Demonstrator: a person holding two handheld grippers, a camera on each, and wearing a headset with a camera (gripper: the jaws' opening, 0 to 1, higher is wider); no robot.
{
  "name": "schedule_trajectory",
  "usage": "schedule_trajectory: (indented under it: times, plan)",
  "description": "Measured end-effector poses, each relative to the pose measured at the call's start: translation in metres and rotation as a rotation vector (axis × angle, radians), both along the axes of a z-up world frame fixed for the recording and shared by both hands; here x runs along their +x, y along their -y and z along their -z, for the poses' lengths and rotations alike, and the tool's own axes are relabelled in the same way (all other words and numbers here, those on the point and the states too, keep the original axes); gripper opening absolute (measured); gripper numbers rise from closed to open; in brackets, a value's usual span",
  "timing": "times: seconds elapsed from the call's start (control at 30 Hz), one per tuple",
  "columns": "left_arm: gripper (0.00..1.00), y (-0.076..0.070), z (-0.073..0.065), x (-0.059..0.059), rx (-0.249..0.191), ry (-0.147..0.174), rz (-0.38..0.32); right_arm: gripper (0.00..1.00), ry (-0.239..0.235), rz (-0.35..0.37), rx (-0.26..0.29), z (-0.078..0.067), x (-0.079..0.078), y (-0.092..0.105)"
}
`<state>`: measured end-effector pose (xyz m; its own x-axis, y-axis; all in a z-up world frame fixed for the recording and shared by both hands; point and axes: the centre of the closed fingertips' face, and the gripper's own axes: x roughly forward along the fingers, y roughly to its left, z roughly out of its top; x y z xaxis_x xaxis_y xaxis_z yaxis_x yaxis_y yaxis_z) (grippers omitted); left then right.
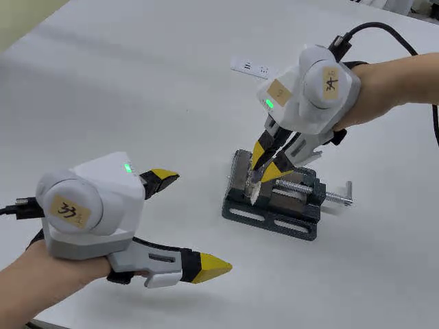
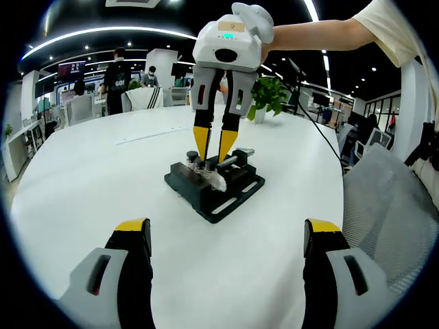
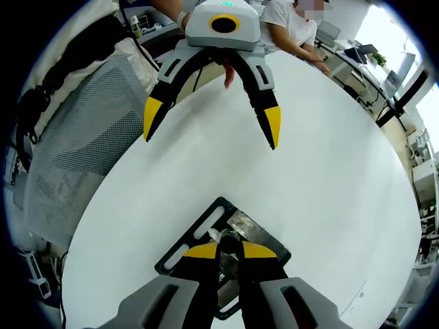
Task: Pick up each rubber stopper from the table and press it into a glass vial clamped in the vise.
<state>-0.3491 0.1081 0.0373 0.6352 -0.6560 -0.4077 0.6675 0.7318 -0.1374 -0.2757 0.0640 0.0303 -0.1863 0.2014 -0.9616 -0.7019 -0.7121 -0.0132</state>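
Black metal, the vise (image 1: 274, 209) is sitting on the white table (image 1: 137, 82) and is gripping the glass vial (image 1: 252, 192) upright between its plates. I am holding the right gripper (image 1: 263, 171) straight over the vial's mouth, with its yellow tips drawn nearly together at the top of the glass. I am judging this to be the pressing step. The next move is calling for a straight push downward, without leaning sideways on the glass.

The left gripper (image 1: 197, 221) is hovering well apart from the vise, its claw spread wide and empty. The rubber stopper is hard to make out: the tips are covering the vial's mouth, so I cannot tell whether they are clamping a stopper. A small white slip (image 1: 250, 66) beyond the vise is too blurred to read.
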Motion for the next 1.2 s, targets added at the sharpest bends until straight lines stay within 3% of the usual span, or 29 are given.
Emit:
schedule_trajectory:
  times: [0.27,0.53,0.63,0.7,0.73,0.77,0.8,0.87,0.93,1.07,1.1,1.13,1.2]
  plan:
    - [0.91,-0.002,0.001,-0.001,-0.005,-0.005,-0.007,0.04,0.017,-0.007,-0.037,0.0,0.0,-0.001]
    - [0.91,-0.002,0.001,-0.001,-0.01,-0.005,-0.013,0.04,0.051,-0.099,-0.118,0.001,-0.001,0.0]
    - [0.91,-0.002,0.002,-0.001,-0.009,-0.007,-0.014,0.04,0.05,-0.09,-0.146,0.002,-0.003,-0.001]
    - [0.9,-0.002,0.002,0.0,-0.01,-0.009,-0.013,0.04,-0.005,-0.048,-0.16,0.004,-0.011,0.001]
    - [0.9,-0.002,0.002,0.0,-0.01,-0.007,-0.014,0.04,0.031,-0.076,-0.154,0.003,-0.008,0.002]
    - [0.9,-0.002,0.002,0.0,-0.012,-0.008,-0.016,0.04,0.033,-0.083,-0.147,0.002,-0.008,0.002]
    - [0.9,-0.002,0.001,0.0,-0.016,-0.009,-0.018,0.04,0.029,-0.027,-0.142,0.002,-0.007,0.002]
    - [0.9,-0.002,0.002,0.001,-0.014,-0.009,-0.018,0.04,0.033,-0.038,-0.138,0.002,-0.007,0.002]
    - [0.9,-0.001,0.002,0.0,-0.016,-0.01,-0.015,0.04,0.029,0.033,-0.143,0.002,-0.006,0.002]
    - [0.89,-0.001,0.003,0.001,-0.019,-0.014,-0.015,0.04,0.034,0.037,-0.152,0.0,-0.008,0.0]
    - [0.89,-0.001,0.003,0.001,-0.019,-0.015,-0.017,0.04,0.034,0.05,-0.155,0.0,-0.009,0.0]
    - [0.89,-0.001,0.003,0.001,-0.021,-0.014,-0.016,0.04,0.029,0.112,-0.165,-0.001,-0.008,0.002]
    - [0.89,-0.001,0.002,0.001,-0.022,-0.012,-0.016,0.04,0.027,0.122,-0.168,-0.002,-0.008,0.001]
